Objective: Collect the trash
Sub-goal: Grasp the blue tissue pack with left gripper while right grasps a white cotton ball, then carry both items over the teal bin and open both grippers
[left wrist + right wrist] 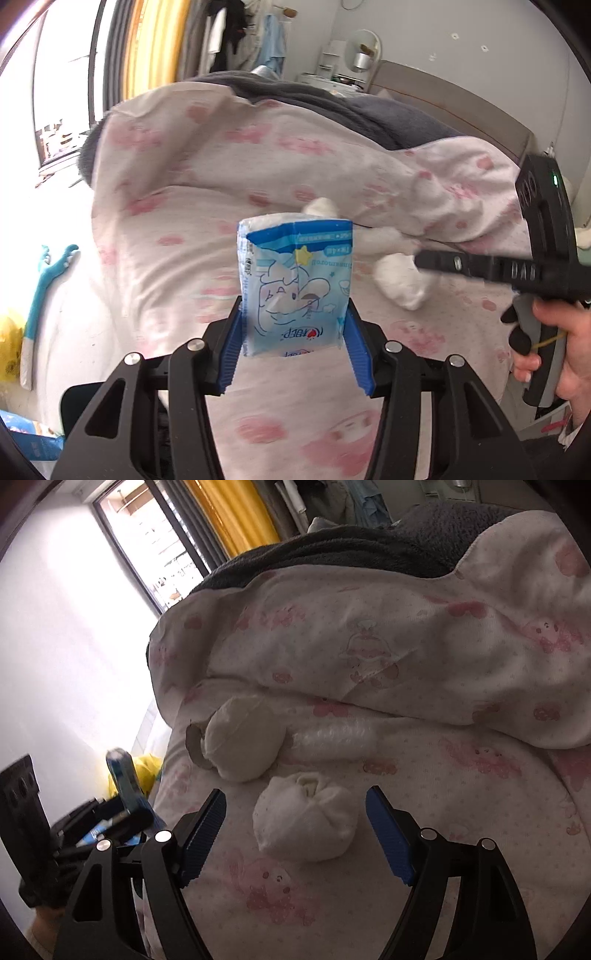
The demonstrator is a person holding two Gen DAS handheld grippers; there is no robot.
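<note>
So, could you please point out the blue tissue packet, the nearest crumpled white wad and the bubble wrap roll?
blue tissue packet (295, 284): left wrist view, printed front.
crumpled white wad (306, 818): right wrist view, its middle.
bubble wrap roll (332, 740): right wrist view, mid-length.

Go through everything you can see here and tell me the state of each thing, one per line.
Left claw: shut on the blue tissue packet.
Blue plastic tissue packet: torn open, held upright.
Right claw: open, around a wad.
Near white crumpled tissue wad: lying loose on the quilt.
Far white tissue wad: loose.
Pink-patterned quilt: rumpled.
</note>
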